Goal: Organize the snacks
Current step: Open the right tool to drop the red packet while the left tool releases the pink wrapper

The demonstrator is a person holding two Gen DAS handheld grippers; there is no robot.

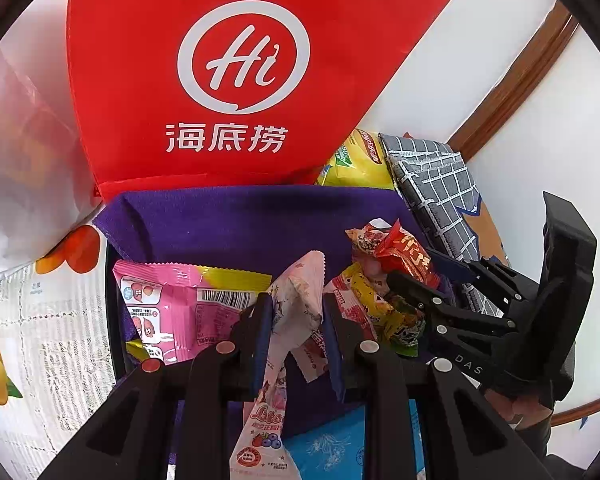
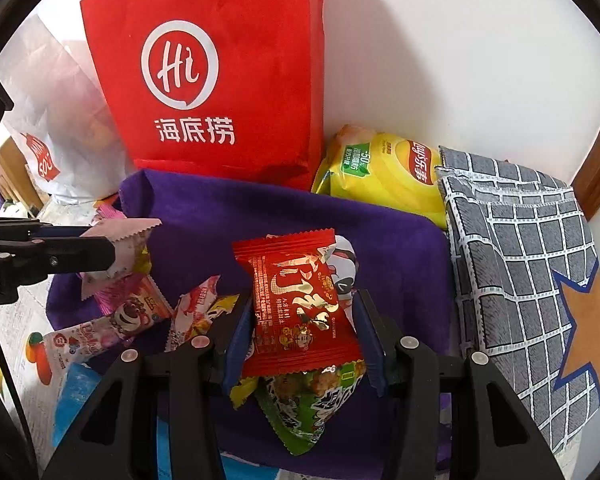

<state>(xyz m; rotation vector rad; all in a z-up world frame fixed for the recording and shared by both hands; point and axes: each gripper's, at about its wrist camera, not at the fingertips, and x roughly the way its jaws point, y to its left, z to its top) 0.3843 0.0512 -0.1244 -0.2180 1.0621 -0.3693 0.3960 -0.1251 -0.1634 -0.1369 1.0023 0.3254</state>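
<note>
My left gripper (image 1: 296,320) is shut on a pale pink snack packet (image 1: 296,304) and holds it over the purple cloth-lined box (image 1: 240,220). My right gripper (image 2: 302,320) is shut on a red snack packet (image 2: 300,300) above the same box; it also shows in the left wrist view (image 1: 408,258). Under it lie a green packet (image 2: 312,408) and a yellow one. A pink-and-yellow packet (image 1: 172,312) lies at the box's left. The left gripper shows at the left in the right wrist view (image 2: 112,256).
A red paper bag (image 2: 220,80) stands behind the box against the white wall. A yellow crisps bag (image 2: 384,172) and a grey checked fabric box (image 2: 520,264) stand at the right. A white plastic bag (image 2: 52,120) is at the left. A blue packet (image 1: 332,448) lies near.
</note>
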